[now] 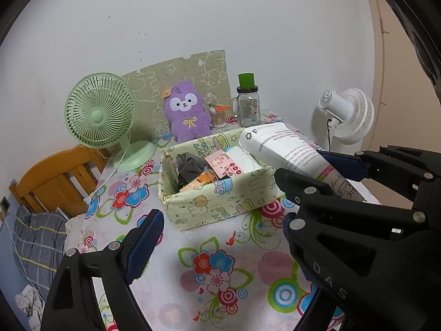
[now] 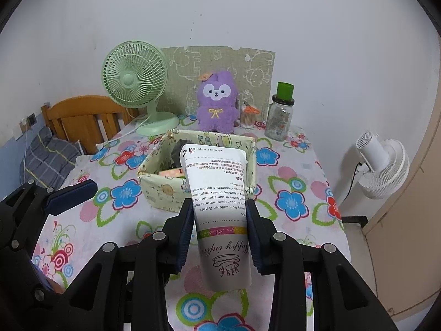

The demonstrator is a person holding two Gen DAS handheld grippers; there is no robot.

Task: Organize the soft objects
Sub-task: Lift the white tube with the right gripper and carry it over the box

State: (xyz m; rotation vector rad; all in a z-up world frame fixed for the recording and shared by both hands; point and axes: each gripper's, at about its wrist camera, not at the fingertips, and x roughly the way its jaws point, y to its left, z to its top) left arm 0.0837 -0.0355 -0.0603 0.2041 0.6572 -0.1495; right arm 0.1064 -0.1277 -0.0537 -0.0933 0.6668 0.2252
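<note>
At the lower centre of the frame the right gripper (image 2: 219, 226) clamps a white printed paper pouch (image 2: 217, 204) between its blue pads; the pouch's far end overlaps a pale green cartoon-print fabric box (image 2: 162, 190) on the flowered tablecloth (image 2: 292, 201); behind sit a purple plush toy (image 2: 217, 102), a mint green desk fan (image 2: 132, 77) upper left, and a green-capped glass jar (image 2: 279, 118); the left gripper's blue pad (image 2: 71, 197) shows at left.

Counting it up: two fans (image 2: 135, 82) (image 2: 381, 165), one plushie (image 2: 217, 102), one basket (image 2: 157, 184), one jar (image 2: 279, 118), one pouch (image 2: 217, 190), two grippers (image 2: 219, 220) (image 1: 220, 231).
</note>
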